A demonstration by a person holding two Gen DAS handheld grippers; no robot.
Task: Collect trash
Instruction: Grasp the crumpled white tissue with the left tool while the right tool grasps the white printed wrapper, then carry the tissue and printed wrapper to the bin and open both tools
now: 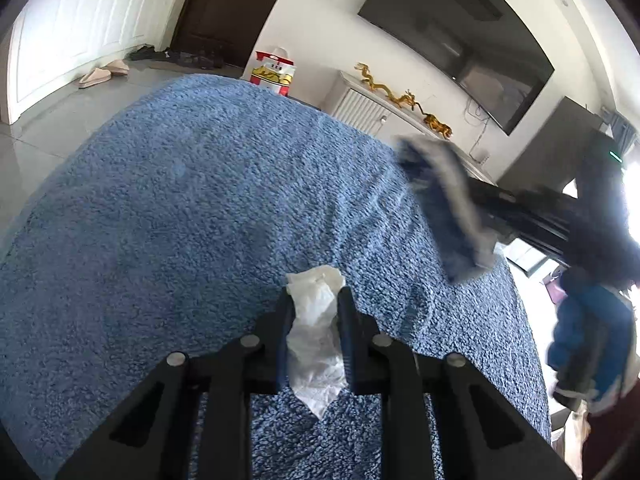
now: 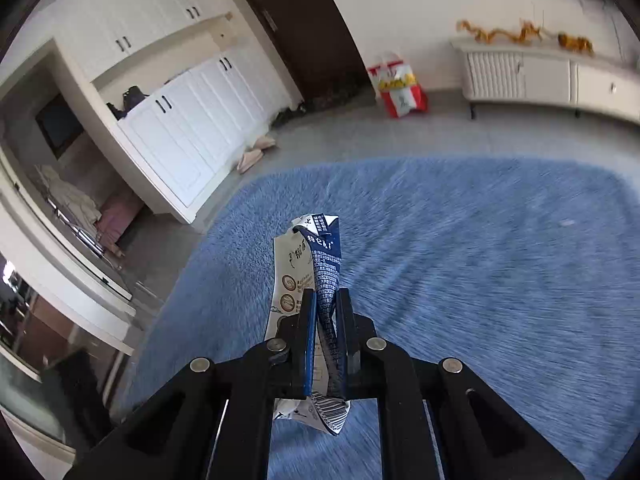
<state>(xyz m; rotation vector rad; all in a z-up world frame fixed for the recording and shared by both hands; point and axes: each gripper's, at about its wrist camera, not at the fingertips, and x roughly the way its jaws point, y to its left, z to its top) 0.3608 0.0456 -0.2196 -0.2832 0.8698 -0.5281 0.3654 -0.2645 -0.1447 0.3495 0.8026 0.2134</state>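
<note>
We are clamping a crumpled tissue [image 1: 316,332] in the left gripper [image 1: 316,300] above the blue rug [image 1: 180,208]; the right gripper [image 2: 325,300] is pinching a flattened carton [image 2: 320,264], its long axis running along the fingers; no bin is showing.

A shaggy blue pile rug [image 2: 460,240] lies flat on the pale grey tiled floor [image 2: 360,136], which beyond the rug's far edge also bears a red, white and yellow paper bag [image 2: 400,88] and two beige slippers [image 2: 256,150].
</note>
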